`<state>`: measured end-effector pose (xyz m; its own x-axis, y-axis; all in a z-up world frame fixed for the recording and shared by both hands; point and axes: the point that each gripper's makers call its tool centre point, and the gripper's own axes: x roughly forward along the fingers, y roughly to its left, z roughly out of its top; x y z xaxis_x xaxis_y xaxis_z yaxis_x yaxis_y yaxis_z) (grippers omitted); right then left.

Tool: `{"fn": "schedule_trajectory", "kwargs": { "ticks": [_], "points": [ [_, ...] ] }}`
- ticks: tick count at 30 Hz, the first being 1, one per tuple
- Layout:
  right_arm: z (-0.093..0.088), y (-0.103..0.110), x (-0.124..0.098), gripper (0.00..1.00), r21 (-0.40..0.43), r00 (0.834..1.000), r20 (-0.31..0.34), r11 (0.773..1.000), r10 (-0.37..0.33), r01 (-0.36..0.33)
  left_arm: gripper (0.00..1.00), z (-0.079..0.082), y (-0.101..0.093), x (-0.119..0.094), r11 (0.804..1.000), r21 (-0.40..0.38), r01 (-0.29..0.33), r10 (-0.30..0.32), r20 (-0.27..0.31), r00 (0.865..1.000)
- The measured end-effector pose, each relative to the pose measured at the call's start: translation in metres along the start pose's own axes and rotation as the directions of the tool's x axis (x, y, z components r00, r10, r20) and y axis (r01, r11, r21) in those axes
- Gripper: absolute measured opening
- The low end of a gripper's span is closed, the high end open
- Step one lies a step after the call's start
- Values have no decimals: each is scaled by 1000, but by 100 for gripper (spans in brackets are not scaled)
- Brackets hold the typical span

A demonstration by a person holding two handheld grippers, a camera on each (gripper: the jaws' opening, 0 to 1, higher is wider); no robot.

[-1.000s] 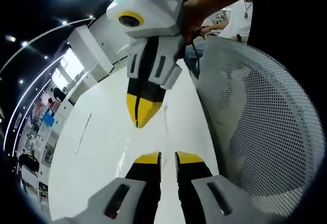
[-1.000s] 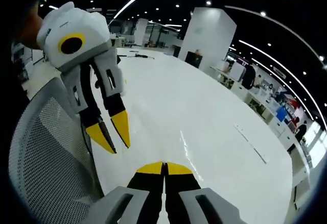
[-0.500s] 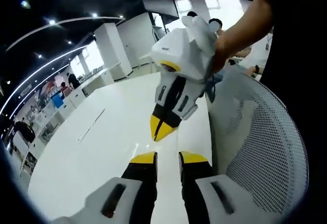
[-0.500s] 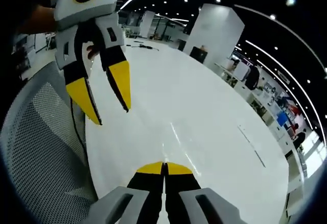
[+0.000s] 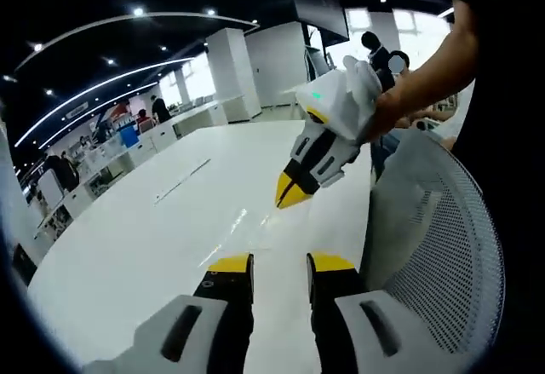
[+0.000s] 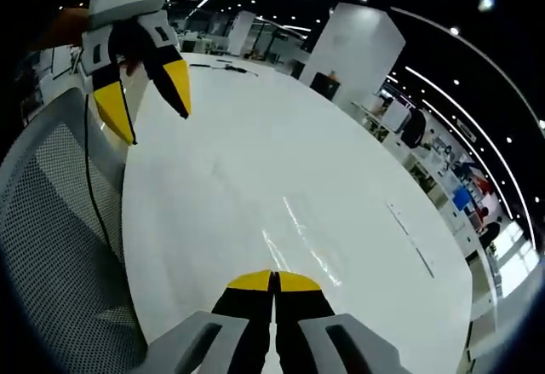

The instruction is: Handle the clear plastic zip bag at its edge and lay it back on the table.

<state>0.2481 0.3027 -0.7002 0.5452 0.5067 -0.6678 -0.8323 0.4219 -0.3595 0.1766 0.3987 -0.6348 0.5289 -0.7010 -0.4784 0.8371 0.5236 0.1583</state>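
The clear plastic zip bag (image 5: 243,229) is nearly invisible on the white table (image 5: 128,246) and shows mainly as glossy creases. In the right gripper view those creases (image 6: 298,238) run straight up to my right gripper (image 6: 274,276), which looks shut on the bag's edge. The left gripper view has that right gripper (image 5: 292,195) pointing down just over the bag's far end. My left gripper (image 5: 281,261) is open beside the bag's near end, nothing between its jaws. It hangs open above the table's near-left edge in the right gripper view (image 6: 146,106).
A white mesh chair back (image 5: 434,246) stands against the table's edge, also seen at lower left (image 6: 51,246). A person's arm (image 5: 426,76) holds the right gripper. A dark cable (image 6: 226,69) lies far off on the table. Desks and people fill the background.
The left gripper has pulled back and away from the right one, and its jaws have opened wider. The right gripper stays shut and has dropped closer to the table.
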Motion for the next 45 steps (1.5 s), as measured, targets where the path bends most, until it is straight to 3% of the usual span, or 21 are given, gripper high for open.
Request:
{"fn": "schedule_trajectory", "kwargs": {
  "ticks": [10,20,22,25,30,35,45],
  "points": [
    [-4,-10,21,0,-18,1000,-4,999,-27,27,28,-18,7,-12,994,-81,-79,77,-27,997],
    [-15,1,35,0,-34,999,-48,999,17,-19,30,-24,4,-9,994,-86,-74,69,-50,996],
    [-22,15,37,0,2,993,-75,996,94,-94,29,-25,3,-9,994,-82,-73,69,-48,996],
    [-21,15,36,0,-23,995,-62,996,82,-83,29,-26,3,-9,993,-85,-76,72,-52,996],
    [-12,21,29,2,118,991,-6,984,132,-130,30,-28,6,-8,991,-97,-89,84,-53,995],
    [-6,22,20,10,156,990,29,978,137,-140,31,-28,8,-4,991,-98,-86,81,-55,995],
    [-20,17,2,31,276,992,84,954,99,-118,35,-30,13,1,990,-103,-91,87,-47,995]
  ]
}}
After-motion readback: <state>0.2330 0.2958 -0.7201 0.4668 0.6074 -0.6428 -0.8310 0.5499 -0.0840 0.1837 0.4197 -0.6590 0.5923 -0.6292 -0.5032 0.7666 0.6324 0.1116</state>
